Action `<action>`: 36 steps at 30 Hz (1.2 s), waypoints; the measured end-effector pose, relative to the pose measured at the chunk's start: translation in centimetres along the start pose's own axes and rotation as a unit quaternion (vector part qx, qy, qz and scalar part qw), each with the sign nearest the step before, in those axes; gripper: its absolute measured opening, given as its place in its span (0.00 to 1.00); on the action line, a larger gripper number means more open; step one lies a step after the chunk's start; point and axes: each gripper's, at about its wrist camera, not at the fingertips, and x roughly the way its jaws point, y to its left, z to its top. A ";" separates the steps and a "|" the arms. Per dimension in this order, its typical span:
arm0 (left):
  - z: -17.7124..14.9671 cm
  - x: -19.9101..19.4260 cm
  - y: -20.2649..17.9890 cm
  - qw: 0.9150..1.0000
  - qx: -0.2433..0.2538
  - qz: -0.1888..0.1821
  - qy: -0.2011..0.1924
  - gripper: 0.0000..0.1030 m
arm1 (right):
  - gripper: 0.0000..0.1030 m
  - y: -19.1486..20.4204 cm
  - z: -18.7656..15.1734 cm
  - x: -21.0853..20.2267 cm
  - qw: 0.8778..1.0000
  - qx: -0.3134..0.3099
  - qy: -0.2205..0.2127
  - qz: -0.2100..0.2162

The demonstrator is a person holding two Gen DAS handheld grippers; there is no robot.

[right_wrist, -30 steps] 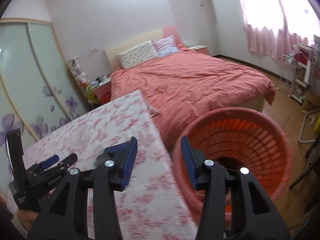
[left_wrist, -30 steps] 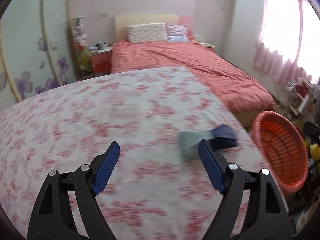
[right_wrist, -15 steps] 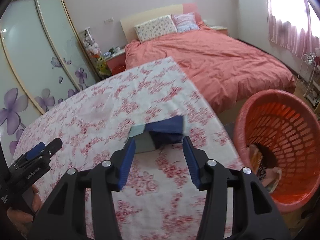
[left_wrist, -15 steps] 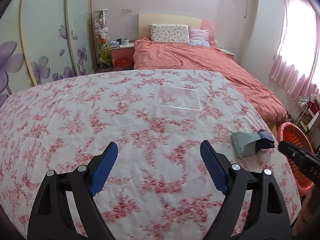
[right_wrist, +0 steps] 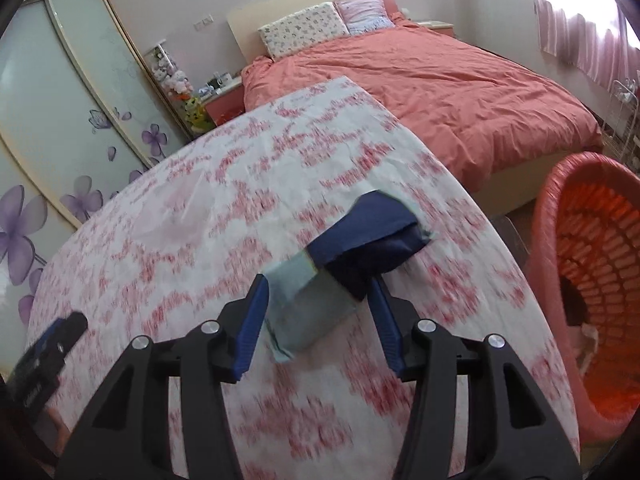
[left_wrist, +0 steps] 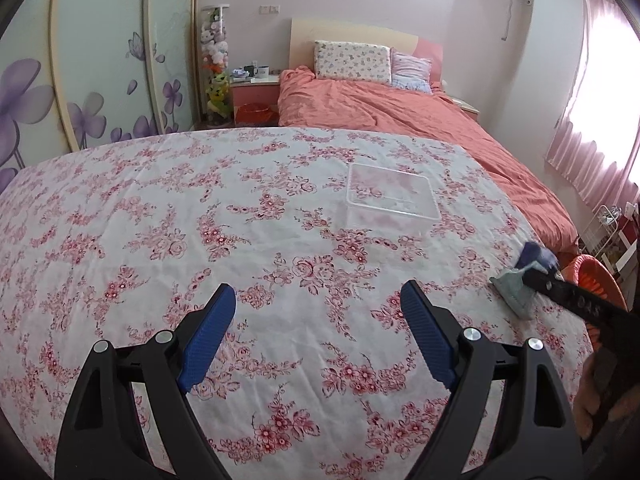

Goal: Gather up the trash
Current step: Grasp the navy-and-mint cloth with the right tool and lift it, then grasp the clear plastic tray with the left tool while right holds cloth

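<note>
A crumpled pale green and dark blue wrapper (right_wrist: 344,264) lies on the floral tablecloth near the table's right edge; it also shows in the left wrist view (left_wrist: 520,280). My right gripper (right_wrist: 316,316) is open, its blue fingers on either side of the wrapper's near end, and shows in the left wrist view as a black arm (left_wrist: 568,300). My left gripper (left_wrist: 318,320) is open and empty over the table's near middle. A clear plastic lid (left_wrist: 390,196) lies flat on the cloth farther back. An orange basket (right_wrist: 592,280) stands beside the table on the right.
A bed with a coral cover (left_wrist: 400,116) stands behind the table. A wardrobe with purple flowers (left_wrist: 80,80) lines the left wall. A nightstand with mugs (left_wrist: 256,84) sits by the headboard. A wire rack (left_wrist: 608,232) stands under the curtained window.
My right gripper has swung from over the basket to the wrapper and now straddles it. My left gripper has drawn back and turned left, so the wrapper sits far right in its view.
</note>
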 end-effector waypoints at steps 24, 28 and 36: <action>3.1 3.4 -1.7 1.000 -0.007 0.007 -0.011 0.81 | 0.17 -0.2 1.1 -0.1 0.999 -0.006 -0.023 -0.032; 4.8 5.2 -1.7 1.000 -0.015 0.012 -0.007 0.81 | 0.16 -0.6 0.9 -1.8 0.999 -0.008 -0.034 -0.019; 6.6 8.5 -2.0 0.999 0.003 0.018 0.035 0.55 | 0.17 -1.3 0.3 -3.8 0.999 -0.009 -0.047 -0.004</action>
